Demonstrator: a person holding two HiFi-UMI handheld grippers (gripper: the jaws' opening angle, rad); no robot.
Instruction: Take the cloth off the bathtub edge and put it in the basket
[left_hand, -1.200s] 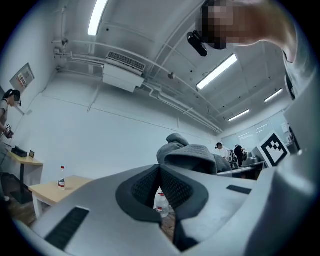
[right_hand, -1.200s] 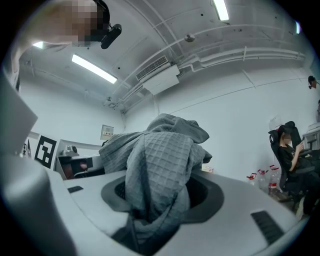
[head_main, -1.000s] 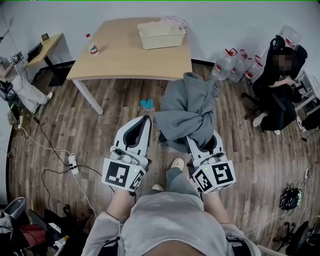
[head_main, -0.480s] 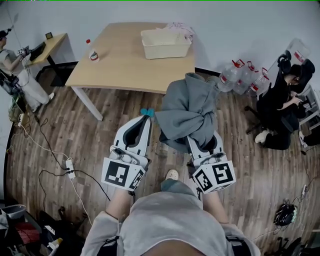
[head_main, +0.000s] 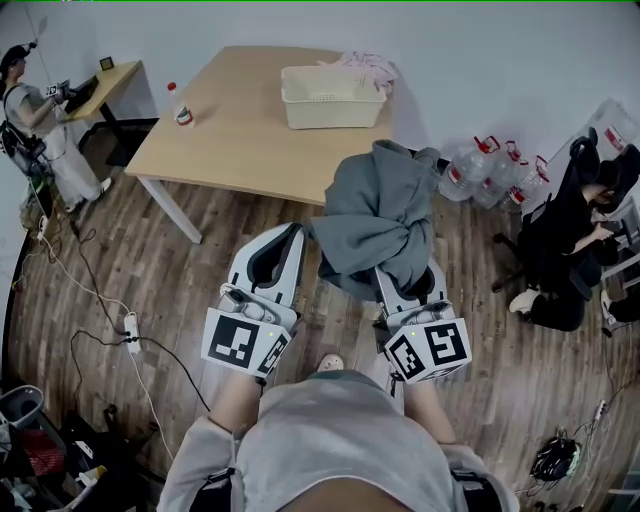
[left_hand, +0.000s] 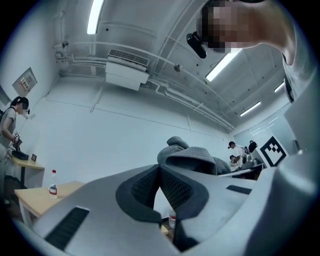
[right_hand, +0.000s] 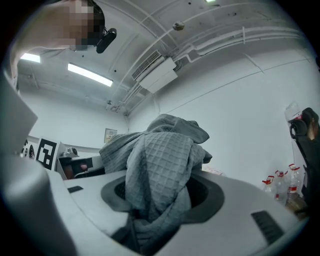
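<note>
The grey cloth (head_main: 375, 215) is hanging bunched in the air over the wooden floor (head_main: 170, 270), just short of the table (head_main: 250, 135). The right tool (head_main: 402, 282) is clamping its lower end. The head view is burying those jaws under folds, while the right gripper view is showing waffle weave filling the gap between the pads. The left tool (head_main: 289, 238) is hovering beside it. Only the left gripper view is showing its jaws pressed together on nothing. The cream basket (head_main: 335, 105) is sitting on the table's far side, well apart from the cloth.
</note>
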